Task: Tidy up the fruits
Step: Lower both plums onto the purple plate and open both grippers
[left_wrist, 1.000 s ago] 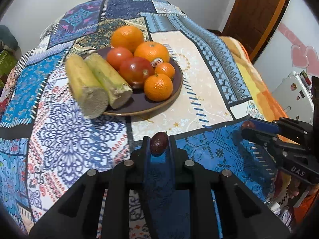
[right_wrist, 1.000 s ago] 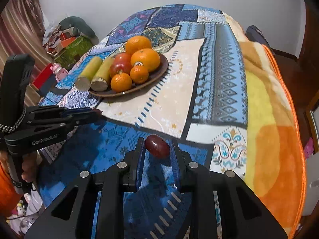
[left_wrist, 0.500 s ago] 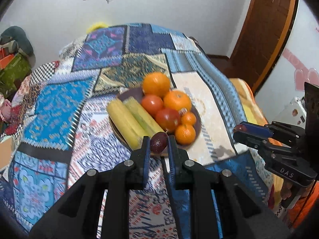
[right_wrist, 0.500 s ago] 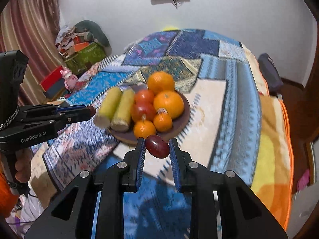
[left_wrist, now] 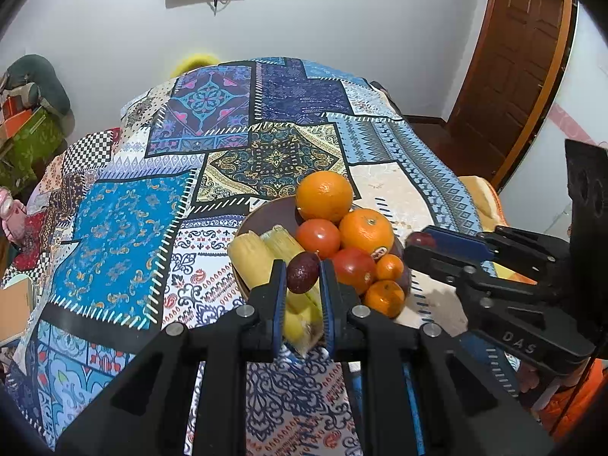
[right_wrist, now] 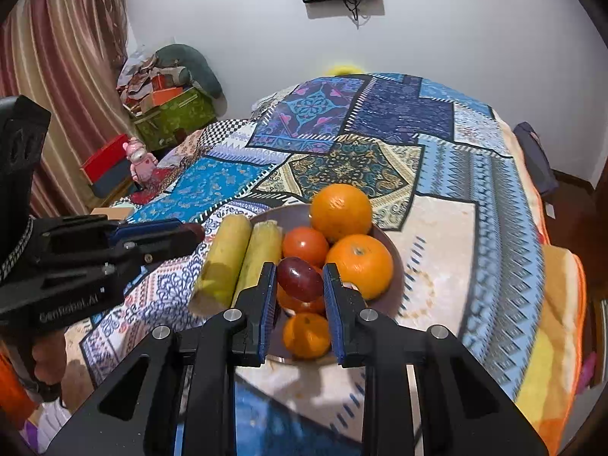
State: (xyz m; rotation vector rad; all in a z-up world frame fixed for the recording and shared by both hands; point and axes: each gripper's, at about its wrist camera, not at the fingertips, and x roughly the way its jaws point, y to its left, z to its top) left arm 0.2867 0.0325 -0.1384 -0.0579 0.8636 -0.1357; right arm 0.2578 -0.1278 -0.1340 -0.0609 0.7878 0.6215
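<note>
Two small dark fruits are mid-carry: a brownish one (left_wrist: 302, 272) clamped in the left gripper (left_wrist: 302, 275) jaws, a red grape-like one (right_wrist: 300, 279) clamped in the right gripper (right_wrist: 300, 283) jaws. Just beyond both jaws sits the plate (right_wrist: 395, 285) on the bed, crowded with oranges, tomatoes and two yellow stalks; next, each likely needs lowering into a spare gap before release

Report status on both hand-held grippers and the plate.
Left hand-held gripper shut on a dark fruit. Right hand-held gripper shut on a red fruit. Plate already crowded: oranges, tomatoes, two yellow stalks.
</note>
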